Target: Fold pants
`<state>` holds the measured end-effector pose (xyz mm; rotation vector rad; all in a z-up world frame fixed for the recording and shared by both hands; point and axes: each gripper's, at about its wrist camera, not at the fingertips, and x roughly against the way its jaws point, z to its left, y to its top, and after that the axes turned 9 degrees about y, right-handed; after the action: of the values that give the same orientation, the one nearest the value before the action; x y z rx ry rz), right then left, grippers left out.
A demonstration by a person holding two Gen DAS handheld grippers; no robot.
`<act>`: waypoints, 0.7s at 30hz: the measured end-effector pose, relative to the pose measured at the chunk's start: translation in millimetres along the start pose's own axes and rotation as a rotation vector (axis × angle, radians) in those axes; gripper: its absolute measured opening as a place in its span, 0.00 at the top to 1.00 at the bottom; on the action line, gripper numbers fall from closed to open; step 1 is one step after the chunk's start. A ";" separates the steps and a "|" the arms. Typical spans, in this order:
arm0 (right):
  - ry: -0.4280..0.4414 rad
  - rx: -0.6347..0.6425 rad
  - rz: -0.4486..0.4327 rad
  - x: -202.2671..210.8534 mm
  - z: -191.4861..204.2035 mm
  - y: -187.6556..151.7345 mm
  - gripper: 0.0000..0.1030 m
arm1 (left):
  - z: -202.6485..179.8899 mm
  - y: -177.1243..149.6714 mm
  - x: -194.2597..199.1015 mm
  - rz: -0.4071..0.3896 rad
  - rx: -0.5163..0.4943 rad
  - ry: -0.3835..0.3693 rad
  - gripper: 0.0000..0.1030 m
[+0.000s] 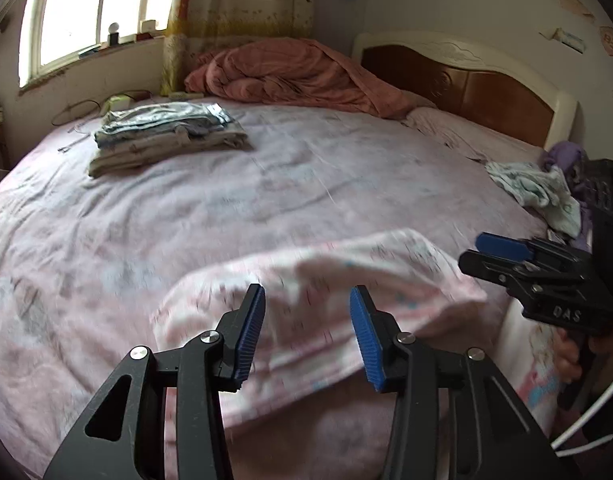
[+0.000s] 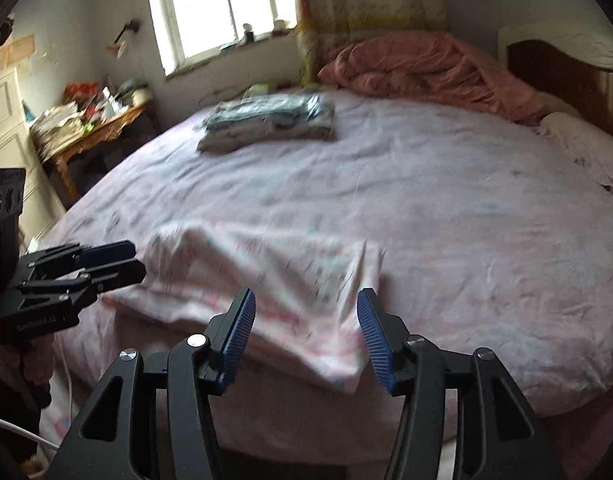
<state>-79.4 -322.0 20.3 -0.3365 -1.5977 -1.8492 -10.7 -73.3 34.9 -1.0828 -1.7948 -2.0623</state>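
In the left wrist view, the left gripper (image 1: 308,332) fills the bottom centre, its 2 blue-padded fingers (image 1: 248,336) spread apart with nothing between them, hovering above the near edge of the pants (image 1: 326,300). The pants are pale pink with a faint print, blurred, lying folded flat at the lower middle of the frame on the front edge of the bed (image 1: 266,184). At the right edge of this view the right gripper (image 1: 494,252) points left; its fingers look close together from this side angle, yet the right wrist view shows the right gripper (image 2: 306,336) at bottom centre with its fingers parted and holding nothing, the pants (image 2: 266,280) just beyond them. The left gripper (image 2: 122,260) appears there at the left edge. Farther up, a stack of folded clothes (image 1: 166,136) sits in the upper left of the bed, a rumpled pink quilt (image 1: 298,76) lies at top centre beneath the window (image 1: 86,8), and loose garments (image 1: 538,192) lie at the right edge.
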 end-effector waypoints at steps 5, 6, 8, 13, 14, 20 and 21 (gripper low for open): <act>0.005 -0.009 -0.015 -18.8 4.3 6.1 0.37 | -10.6 -0.6 -27.9 0.014 0.002 -0.025 0.54; 0.016 -0.014 -0.019 -22.4 4.5 8.6 0.37 | -11.9 -3.1 -33.2 0.035 0.005 -0.038 0.53; 0.070 -0.033 -0.018 -31.4 6.3 12.2 0.37 | -13.5 -10.6 -38.1 0.072 0.013 -0.070 0.53; 0.020 -0.022 0.062 -59.7 3.5 7.5 0.37 | -8.5 -36.5 -31.1 0.075 0.003 -0.056 0.52; 0.040 -0.039 0.064 -60.8 0.7 7.3 0.37 | -6.7 -38.5 -29.0 0.073 0.001 -0.066 0.52; 0.209 -0.062 -0.055 -42.4 2.3 27.2 0.90 | 5.0 -5.7 -7.4 -0.014 0.056 -0.082 0.54; 0.218 -0.066 -0.064 -42.9 4.4 30.7 0.94 | 6.0 1.7 -10.7 -0.006 0.065 -0.062 0.75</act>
<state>-29.1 -305.5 20.1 -0.1091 -1.4168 -1.9184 0.2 -71.5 29.3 -1.1372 -1.8824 -1.9796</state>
